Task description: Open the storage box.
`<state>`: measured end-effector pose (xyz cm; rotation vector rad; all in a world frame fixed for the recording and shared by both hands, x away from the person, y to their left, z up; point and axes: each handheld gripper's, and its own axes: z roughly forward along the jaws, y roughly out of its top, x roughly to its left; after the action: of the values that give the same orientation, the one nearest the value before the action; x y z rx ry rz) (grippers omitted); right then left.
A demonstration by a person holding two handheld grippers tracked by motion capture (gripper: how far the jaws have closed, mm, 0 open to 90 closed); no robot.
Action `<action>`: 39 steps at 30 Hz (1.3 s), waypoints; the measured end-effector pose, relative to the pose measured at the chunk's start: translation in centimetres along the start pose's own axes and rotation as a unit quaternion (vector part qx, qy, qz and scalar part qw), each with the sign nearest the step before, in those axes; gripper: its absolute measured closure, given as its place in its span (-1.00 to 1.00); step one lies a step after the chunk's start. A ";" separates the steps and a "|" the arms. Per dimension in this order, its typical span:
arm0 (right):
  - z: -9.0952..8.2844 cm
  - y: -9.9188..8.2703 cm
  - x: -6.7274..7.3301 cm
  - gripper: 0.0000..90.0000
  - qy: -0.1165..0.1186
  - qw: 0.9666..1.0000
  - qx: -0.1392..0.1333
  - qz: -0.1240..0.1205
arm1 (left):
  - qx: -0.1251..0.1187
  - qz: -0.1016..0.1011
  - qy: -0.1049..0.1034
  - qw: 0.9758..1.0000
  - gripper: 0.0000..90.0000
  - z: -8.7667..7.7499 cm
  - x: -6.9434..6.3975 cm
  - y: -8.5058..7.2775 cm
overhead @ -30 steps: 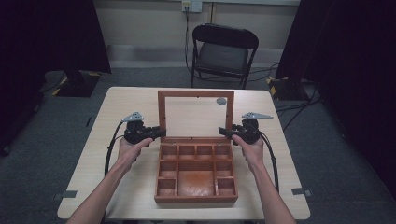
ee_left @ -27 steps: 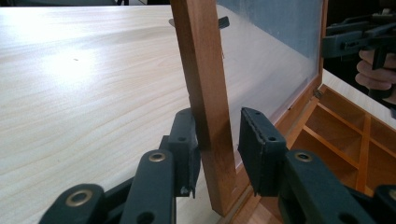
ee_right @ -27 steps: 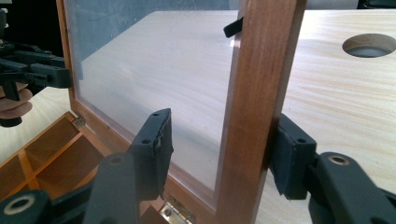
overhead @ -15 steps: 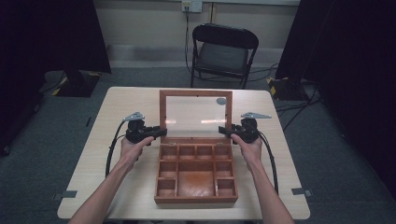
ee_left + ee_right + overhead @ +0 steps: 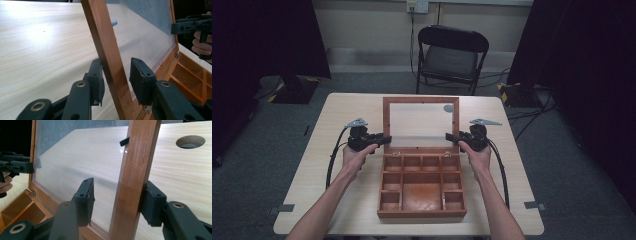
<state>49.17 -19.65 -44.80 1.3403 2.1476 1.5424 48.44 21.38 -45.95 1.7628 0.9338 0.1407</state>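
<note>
A wooden box (image 5: pixel 422 214) with several compartments lies open on the table, its glass-paned lid (image 5: pixel 386 120) standing up from the back hinges. My left gripper (image 5: pixel 386 140) straddles the lid's left rail (image 5: pixel 105 42). One pad (image 5: pixel 98 75) rests against the wood and the other (image 5: pixel 140 80) stands off it, so the gripper is open. My right gripper (image 5: pixel 451 136) straddles the right rail (image 5: pixel 135 170). Its outer pad (image 5: pixel 152 202) lies at the wood and its inner pad (image 5: pixel 85 197) is well clear, so it is open as well. Each gripper view shows the other gripper across the pane.
The light wooden table (image 5: pixel 312 175) has a round cable hole (image 5: pixel 448 108) behind the lid. A black folding chair (image 5: pixel 452 52) stands beyond the far edge. Cables trail from both grippers down toward the person's forearms. Dark curtains hang at both sides.
Hardly anything differs: both grippers stay at the lid's side rails and the lid keeps standing open.
</note>
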 end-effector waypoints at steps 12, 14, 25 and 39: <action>0.7 -0.5 -0.4 -0.03 -0.013 1.000 0.007 0.020 | 0.004 -0.010 0.002 1.000 0.30 1.1 0.4 0.0; 0.6 -0.5 -0.4 -0.04 -0.016 1.000 0.009 0.021 | 0.005 -0.015 0.000 1.000 0.29 1.4 0.5 0.1; 0.9 -0.8 -0.8 -0.15 -0.014 0.999 0.011 0.036 | 0.021 -0.022 -0.004 1.000 0.11 1.9 0.6 0.0; 1.8 -1.5 -1.4 -0.31 -0.037 0.997 0.030 0.056 | 0.054 -0.034 0.007 0.998 -0.18 2.9 0.8 -1.0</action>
<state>50.24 -19.56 -47.29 1.5373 2.1218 1.4529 49.99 19.83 -48.23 1.8285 1.0273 0.0606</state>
